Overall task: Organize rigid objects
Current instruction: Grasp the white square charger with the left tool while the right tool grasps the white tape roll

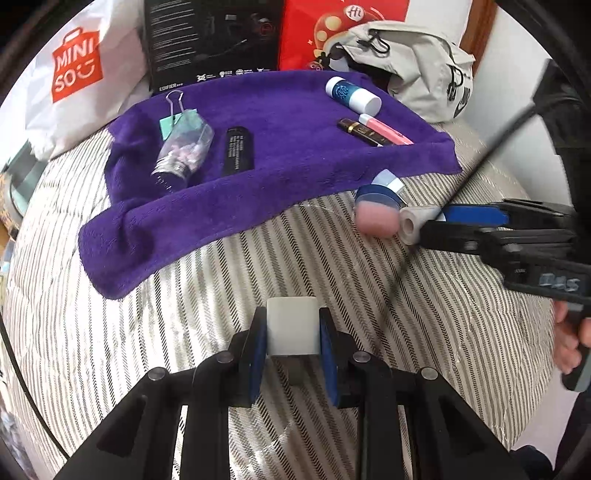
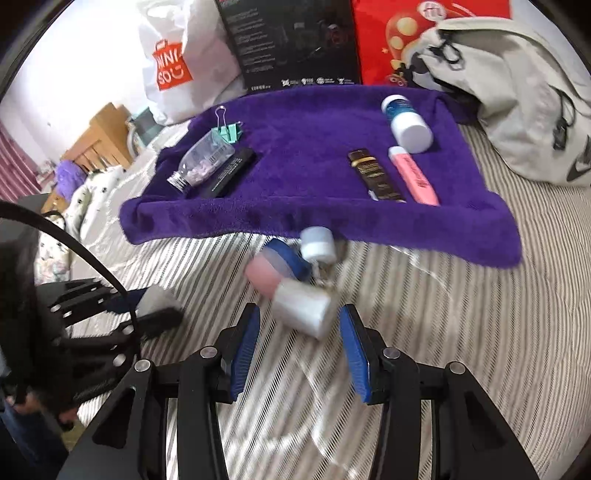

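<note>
Your left gripper (image 1: 293, 328) clamps a white block (image 1: 291, 325); your right gripper (image 2: 301, 328) gapes around the pink-tipped white bottle (image 2: 295, 299), lying aslant toward the purple towel's (image 2: 314, 147) near edge.

I'm working over a bed with a striped cover (image 2: 461, 332), a white wall (image 1: 517, 122) and wooden frame (image 1: 478, 29) to my right, and wooden furniture (image 2: 99, 140) off to my left in daylight.
</note>
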`<state>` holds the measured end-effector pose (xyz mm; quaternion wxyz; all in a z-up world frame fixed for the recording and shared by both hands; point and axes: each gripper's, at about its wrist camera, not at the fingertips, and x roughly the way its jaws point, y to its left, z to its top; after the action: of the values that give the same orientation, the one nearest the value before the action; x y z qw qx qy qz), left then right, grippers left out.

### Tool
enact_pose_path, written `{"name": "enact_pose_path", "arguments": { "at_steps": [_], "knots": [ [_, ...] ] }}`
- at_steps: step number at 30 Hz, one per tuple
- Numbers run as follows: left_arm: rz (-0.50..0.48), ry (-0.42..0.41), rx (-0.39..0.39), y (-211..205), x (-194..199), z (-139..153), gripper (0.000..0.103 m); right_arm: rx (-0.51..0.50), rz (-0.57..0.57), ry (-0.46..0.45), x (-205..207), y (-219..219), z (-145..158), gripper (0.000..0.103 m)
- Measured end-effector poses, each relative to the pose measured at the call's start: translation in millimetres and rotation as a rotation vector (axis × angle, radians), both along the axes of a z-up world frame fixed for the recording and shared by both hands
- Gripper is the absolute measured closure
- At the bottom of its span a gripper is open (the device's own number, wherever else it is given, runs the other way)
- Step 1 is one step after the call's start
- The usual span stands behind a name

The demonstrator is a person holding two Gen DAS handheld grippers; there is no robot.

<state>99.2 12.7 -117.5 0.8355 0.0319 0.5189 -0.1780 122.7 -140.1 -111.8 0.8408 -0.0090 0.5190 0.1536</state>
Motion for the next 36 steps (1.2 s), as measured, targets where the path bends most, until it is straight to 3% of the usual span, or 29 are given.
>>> {"name": "enact_pose_path", "arguments": {
  "at_steps": [3, 5, 13, 22, 24, 29, 34, 36],
  "knots": [
    [0.001, -0.002, -0.017, 4, -2, -1, 0.078, -0.046, -0.018, 0.000, 2, 4, -9, 0.058],
    [0.002, -0.003, -0.030, 6, -3, -1, 0.078, -0.038, -0.041, -0.018, 0, -3, -9, 0.065],
    [-0.001, -0.011, -0.040, 8, -4, -1, 0.078, -0.068, -0.089, 0.000, 2, -32, -6, 0.065],
    [-0.005, -0.009, -0.031, 7, -4, -1, 0.078, -0.174, 0.047, -0.057, 11, -10, -13, 0.065],
    [-0.006, -0.008, -0.024, 6, -4, -2, 0.078, -0.206, 0.079, -0.062, 13, -8, -13, 0.061],
    [-0.006, -0.005, -0.009, 2, -3, -2, 0.078, -0.302, 0.141, -0.105, 15, -10, -12, 0.040],
    [-0.005, -0.003, -0.008, 2, -3, -2, 0.077, -0.250, 0.186, -0.116, 22, -14, -15, 0.041],
    [-0.003, -0.001, -0.010, 2, -2, -2, 0.077, -0.217, 0.198, -0.108, 22, -15, -15, 0.049]
  ]
}}
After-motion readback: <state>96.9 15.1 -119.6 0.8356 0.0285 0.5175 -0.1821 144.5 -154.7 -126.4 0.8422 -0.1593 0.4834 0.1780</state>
